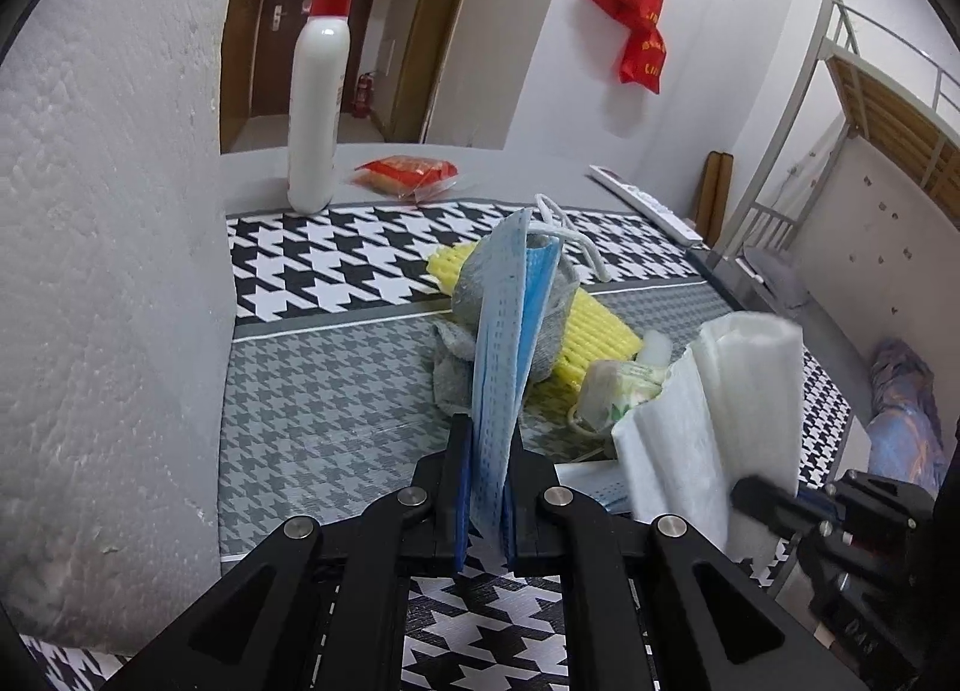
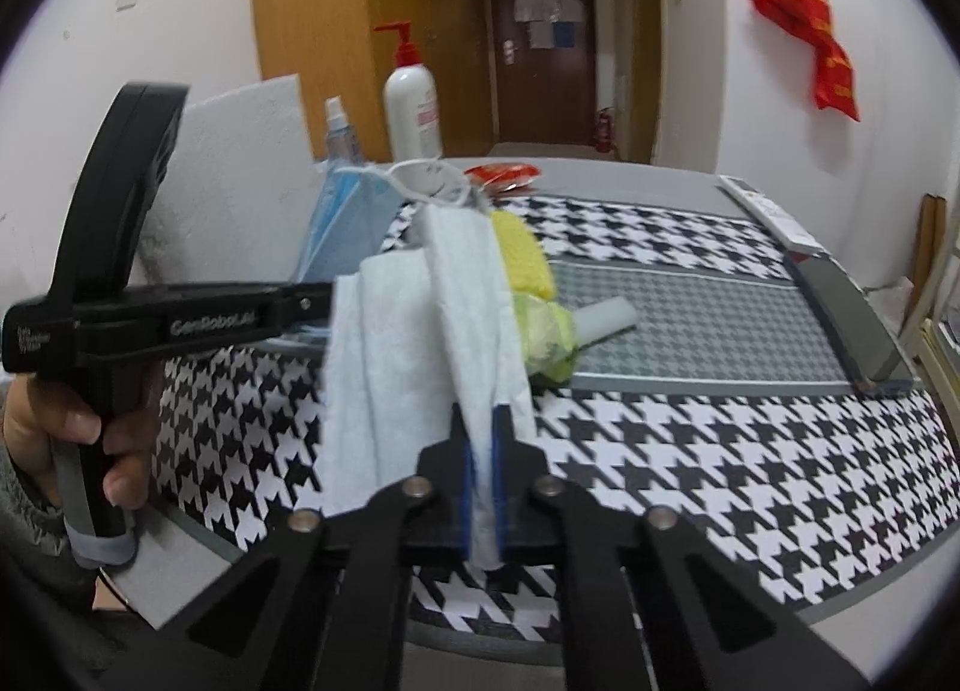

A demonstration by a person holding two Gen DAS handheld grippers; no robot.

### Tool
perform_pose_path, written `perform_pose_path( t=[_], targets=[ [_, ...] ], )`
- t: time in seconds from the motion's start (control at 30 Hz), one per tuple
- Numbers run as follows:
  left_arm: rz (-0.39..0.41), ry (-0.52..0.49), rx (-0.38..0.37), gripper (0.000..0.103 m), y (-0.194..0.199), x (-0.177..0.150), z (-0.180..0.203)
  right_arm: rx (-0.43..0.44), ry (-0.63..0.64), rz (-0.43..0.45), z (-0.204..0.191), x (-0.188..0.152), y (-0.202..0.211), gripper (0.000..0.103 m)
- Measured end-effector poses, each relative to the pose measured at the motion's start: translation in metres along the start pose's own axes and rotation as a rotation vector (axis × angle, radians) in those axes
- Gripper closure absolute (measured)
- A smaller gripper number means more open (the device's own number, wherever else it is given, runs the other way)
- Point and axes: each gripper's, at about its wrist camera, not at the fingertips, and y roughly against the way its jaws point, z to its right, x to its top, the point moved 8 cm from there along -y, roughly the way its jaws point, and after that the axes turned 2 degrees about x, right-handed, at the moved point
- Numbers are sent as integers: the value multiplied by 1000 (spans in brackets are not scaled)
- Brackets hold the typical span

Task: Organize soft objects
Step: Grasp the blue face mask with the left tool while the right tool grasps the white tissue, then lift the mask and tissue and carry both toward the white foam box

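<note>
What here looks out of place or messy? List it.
The soft things lie in an untidy heap mid-table: a grey cloth draped over a yellow sponge, with a crumpled green-printed packet beside them. The left tool pinches a blue face mask; the right tool pinches a white cloth.

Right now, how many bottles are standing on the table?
2. A white pump bottle with a red pump stands at the far edge of the table; a clear spray bottle stands just left of it, behind the blue face mask. Others may be hidden behind the foam block.
</note>
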Motion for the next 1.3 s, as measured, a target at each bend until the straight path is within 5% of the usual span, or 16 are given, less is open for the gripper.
perform_pose_path(
  t=[0.57,1.3],
  targets=[
    [96,-27,-13,94,20,8,9,-109,-44,125,19,24,51,98],
    [243,-121,2,97,76,31,36,-96,-65,220,25,45,81,98]
  ],
)
